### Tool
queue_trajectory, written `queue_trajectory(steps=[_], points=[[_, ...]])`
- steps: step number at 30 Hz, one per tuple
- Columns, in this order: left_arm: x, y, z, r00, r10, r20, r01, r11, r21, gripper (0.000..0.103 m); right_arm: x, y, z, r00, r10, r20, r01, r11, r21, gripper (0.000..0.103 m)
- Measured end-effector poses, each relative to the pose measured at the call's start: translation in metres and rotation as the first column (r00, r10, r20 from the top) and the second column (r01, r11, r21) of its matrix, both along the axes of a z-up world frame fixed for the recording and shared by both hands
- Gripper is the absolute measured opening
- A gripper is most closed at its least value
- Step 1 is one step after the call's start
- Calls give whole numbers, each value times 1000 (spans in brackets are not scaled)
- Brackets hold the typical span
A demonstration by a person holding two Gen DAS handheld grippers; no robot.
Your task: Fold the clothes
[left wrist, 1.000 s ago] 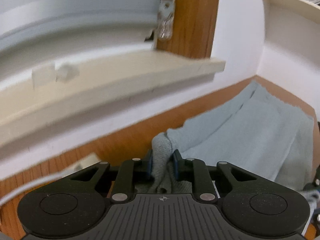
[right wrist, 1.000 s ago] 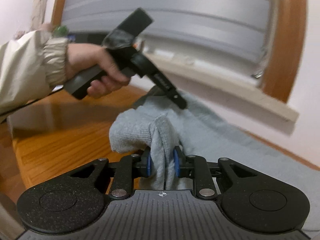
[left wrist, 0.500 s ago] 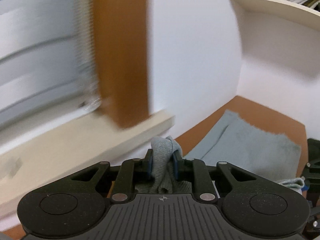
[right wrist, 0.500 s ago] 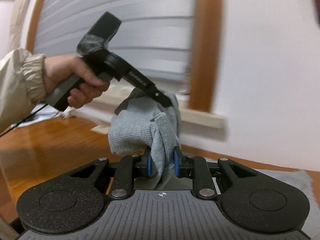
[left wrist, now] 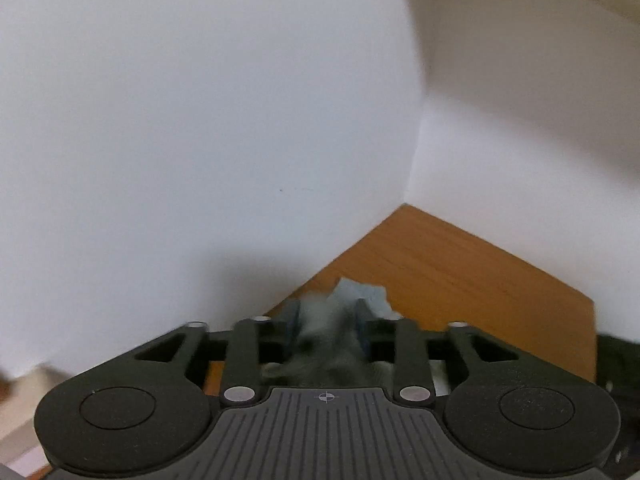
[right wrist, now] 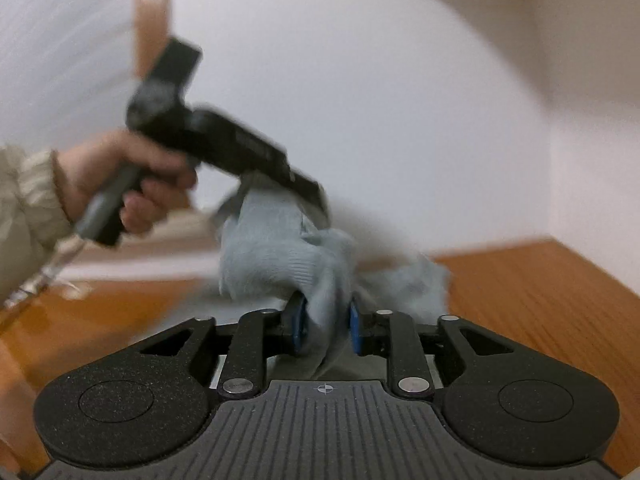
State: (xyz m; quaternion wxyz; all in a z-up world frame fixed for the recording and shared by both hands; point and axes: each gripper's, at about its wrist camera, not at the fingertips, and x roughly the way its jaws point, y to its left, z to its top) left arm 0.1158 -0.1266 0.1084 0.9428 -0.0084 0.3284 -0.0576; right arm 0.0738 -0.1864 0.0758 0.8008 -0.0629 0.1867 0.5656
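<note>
Grey-blue knit cloth (right wrist: pixel 288 256) hangs bunched between the two tools, its ribbed weave readable only close to the right wrist camera and smeared by motion blur farther out. In the right wrist view it swells into a rounded lump at about 11 o'clock from the right gripper (right wrist: pixel 326 320), while a looser, blurred flap trails toward 2 o'clock, over the orange-brown wooden tabletop (right wrist: pixel 540 292). The right gripper is clamped on a fold of this cloth, with the fabric squeezed between its blue pads (right wrist: pixel 298 320) and running back down under the tool. Higher up, at 11 o'clock, the left gripper (right wrist: pixel 316 200) bites the upper edge of the same lump; its dark body slants down from the left hand (right wrist: pixel 132 184), which wraps the handle with a pale cuffed sleeve (right wrist: pixel 28 204) behind it. From the left wrist view, the left gripper (left wrist: pixel 326 326) is likewise closed on the cloth (left wrist: pixel 352 296), a crumpled tuft poking out past the fingertips toward 12 o'clock, lifted above the tabletop (left wrist: pixel 460 280) near a corner where two white walls (left wrist: pixel 200 120) meet. Both tools sit close together, their held folds nearly touching.
</note>
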Motion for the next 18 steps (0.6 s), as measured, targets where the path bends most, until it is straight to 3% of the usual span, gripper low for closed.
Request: queue_trajectory(steps=[2, 4, 5, 7, 12, 13, 14, 15, 16, 18], points=[[7, -2, -9, 1000, 0, -5, 0, 1000, 10, 46, 14, 0, -18, 997, -74, -2, 74, 996, -43, 50], [7, 5, -17, 1000, -11, -21, 11, 1000, 8, 48, 23, 0, -30, 995, -84, -49, 81, 995, -56, 55], [4, 11, -20, 1000, -7, -23, 8, 1000, 11, 53, 27, 0, -34, 994, -82, -78, 78, 996, -53, 63], [-4, 23, -27, 1000, -5, -28, 5, 1000, 12, 54, 32, 1, -39, 988, -96, -121, 92, 995, -41, 69], [-35, 52, -48, 999, -1, -51, 2, 1000, 7, 54, 39, 5, -38, 970, -113, -217, 117, 993, 2, 69], [-41, 57, -53, 998, 1, -56, 0, 1000, 10, 54, 45, 7, -37, 965, -124, -230, 129, 992, 6, 62], [-48, 60, -57, 998, 1, -59, -1, 1000, 14, 54, 48, 7, -36, 963, -126, -240, 131, 991, 5, 34], [-55, 65, -62, 998, 3, -61, -2, 1000, 18, 54, 48, 3, -34, 961, -137, -240, 143, 990, 7, 21], [-61, 69, -66, 998, 3, -63, -2, 1000, 20, 54, 47, -2, -31, 960, -151, -237, 159, 987, 13, 15], [-75, 75, -69, 998, -5, -61, 5, 1000, 8, 54, 44, -29, -20, 957, -172, -234, 187, 981, 46, 15]])
